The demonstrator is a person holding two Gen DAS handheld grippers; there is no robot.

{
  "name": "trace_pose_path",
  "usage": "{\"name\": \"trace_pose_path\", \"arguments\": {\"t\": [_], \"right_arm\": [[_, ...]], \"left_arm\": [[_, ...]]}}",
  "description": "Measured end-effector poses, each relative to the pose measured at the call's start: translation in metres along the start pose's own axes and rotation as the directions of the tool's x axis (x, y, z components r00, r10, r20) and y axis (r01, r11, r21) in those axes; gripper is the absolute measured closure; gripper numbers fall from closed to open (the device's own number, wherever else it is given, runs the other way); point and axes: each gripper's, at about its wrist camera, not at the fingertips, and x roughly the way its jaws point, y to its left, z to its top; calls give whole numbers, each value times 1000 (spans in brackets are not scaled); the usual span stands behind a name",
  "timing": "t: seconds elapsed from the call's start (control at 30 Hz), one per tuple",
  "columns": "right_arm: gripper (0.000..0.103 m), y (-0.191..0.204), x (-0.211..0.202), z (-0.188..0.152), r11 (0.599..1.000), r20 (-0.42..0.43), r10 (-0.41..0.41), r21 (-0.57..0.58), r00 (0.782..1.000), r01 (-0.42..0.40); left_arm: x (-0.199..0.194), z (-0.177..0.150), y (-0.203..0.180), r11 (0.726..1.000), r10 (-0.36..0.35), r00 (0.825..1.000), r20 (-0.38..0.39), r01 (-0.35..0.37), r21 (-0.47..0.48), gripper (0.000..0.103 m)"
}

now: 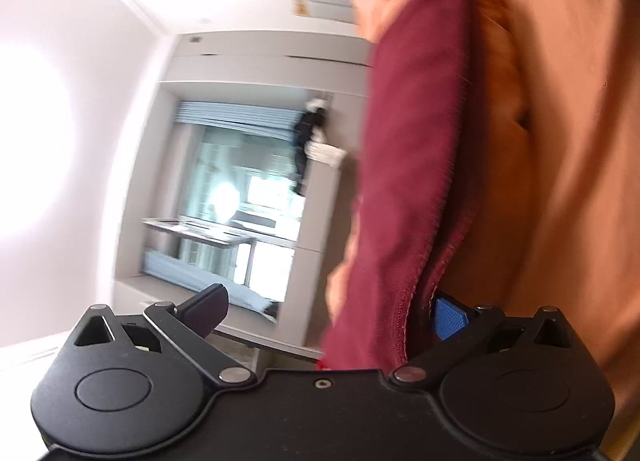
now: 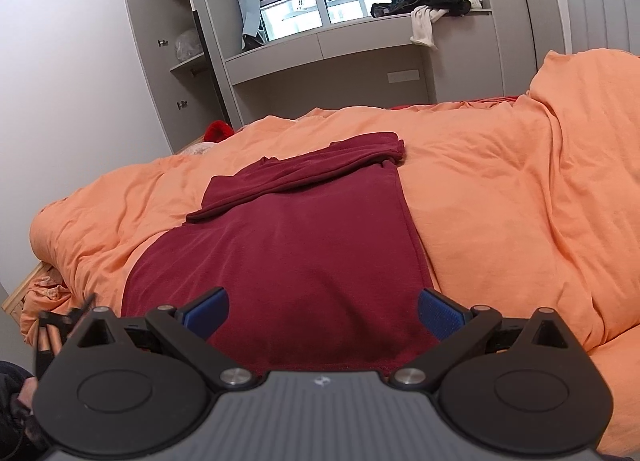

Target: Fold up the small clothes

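Right black two-finger gripper [image 2: 323, 315] spread, above near hem of dark red knit garment [image 2: 280, 261], flat on orange duvet [image 2: 500, 197]. Left black gripper [image 1: 328, 315] spread, garment edge draped between fingers. Open grey wardrobe shelf [image 2: 188, 61] holding clear bag [image 2: 188, 46].

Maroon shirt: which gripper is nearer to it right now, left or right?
Left. The left gripper has the maroon shirt hem between its open fingers, against the blue pad. The right gripper hangs open just short of the near hem.
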Motion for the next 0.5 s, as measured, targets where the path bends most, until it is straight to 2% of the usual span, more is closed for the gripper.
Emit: {"name": "trace_pose_path", "arguments": {"t": [0.1,0.17,0.23,0.27,0.3,0.33,0.43,0.5], "right_arm": [[1,-1,0,-1,1000,-7,-3,-6,1000,3],[1,-2,-1,-2,1000,-10,-7,-20,1000,7],[1,-3,-3,-4,999,-13,-20,-40,1000,19],[1,-3,-5,-5,998,-16,-31,-51,999,30],[1,-4,-7,-7,997,-19,-44,-64,999,43],[1,-5,-9,-9,996,-22,-57,-77,998,55],[1,-6,-13,-16,988,-32,-97,-122,995,93],[1,-5,-15,-22,983,-40,-111,-151,993,104]], "left_arm": [[-1,2,8,999,30,1000,5,-30,-42,0],[2,2,8,999,-12,1000,-8,12,-39,9],[6,1,13,997,-68,997,-36,66,-47,37],[8,1,15,994,-101,994,-48,98,-56,46],[10,1,18,988,-140,988,-61,136,-72,68],[14,0,23,981,-174,982,-74,167,-97,85],[12,-6,40,958,-247,965,-86,230,-172,92],[9,-8,54,945,-274,958,-80,254,-204,93]]}}
